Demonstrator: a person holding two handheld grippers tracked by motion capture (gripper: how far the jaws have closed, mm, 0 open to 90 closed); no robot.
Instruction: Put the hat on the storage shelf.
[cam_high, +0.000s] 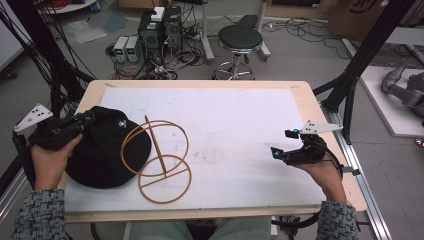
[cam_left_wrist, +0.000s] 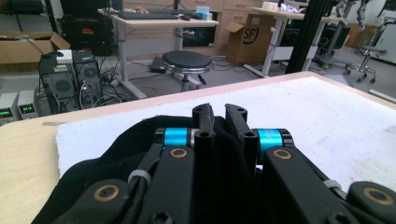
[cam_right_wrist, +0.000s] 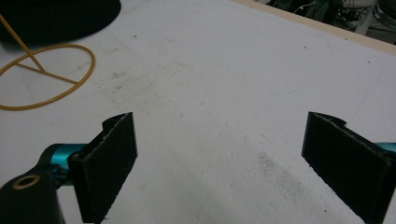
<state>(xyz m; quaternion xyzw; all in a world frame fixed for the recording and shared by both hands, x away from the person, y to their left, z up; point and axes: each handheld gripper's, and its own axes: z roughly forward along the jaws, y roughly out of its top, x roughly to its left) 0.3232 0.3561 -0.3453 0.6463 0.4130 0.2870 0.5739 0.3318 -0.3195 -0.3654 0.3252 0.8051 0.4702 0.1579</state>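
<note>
Cap: black cap (cam_high: 102, 150) lying at about 9 o'clock on the tabletop (cam_high: 300, 95), on the white mat (cam_high: 235, 125), near the left edge.
Cap next to: wire stand (cam_high: 157, 160) of thin tan hoops and a slanted rod, touching and overlapping the cap's 3 o'clock side; one hoop lies over the fabric.
Left gripper: left gripper (cam_left_wrist: 219, 116) at the cap's 10 o'clock rim, jaws pinched nearly together with a fold of black fabric between them, seen close in the left gripper view; reads as a grip on the cap edge.
Left hand: hand (cam_high: 47, 160) wrapped round the gripper body, off the tabletop's left side.
Right gripper: right gripper (cam_right_wrist: 219, 154) at about 3 o'clock, well apart from cap and stand, jaws spread wide, nothing between them, bare mat under them.
Handling, cap: judged soft, light, floppy cloth; will sag and fold when lifted, not fragile, not slippery. A pinch on the rim or brim should hold; the crown would just bunch up.
Handling, stand: judged light, stiff, thin wire; likely to tip or drag along if the cap pulls on the hoop resting on it.
Where to hold: rim edge away from the hoop, as taken now; free jaws could steady the stand's base ring at 5 o'clock.
Risk: cloth slipping out if only a thin fold is caught.
</note>
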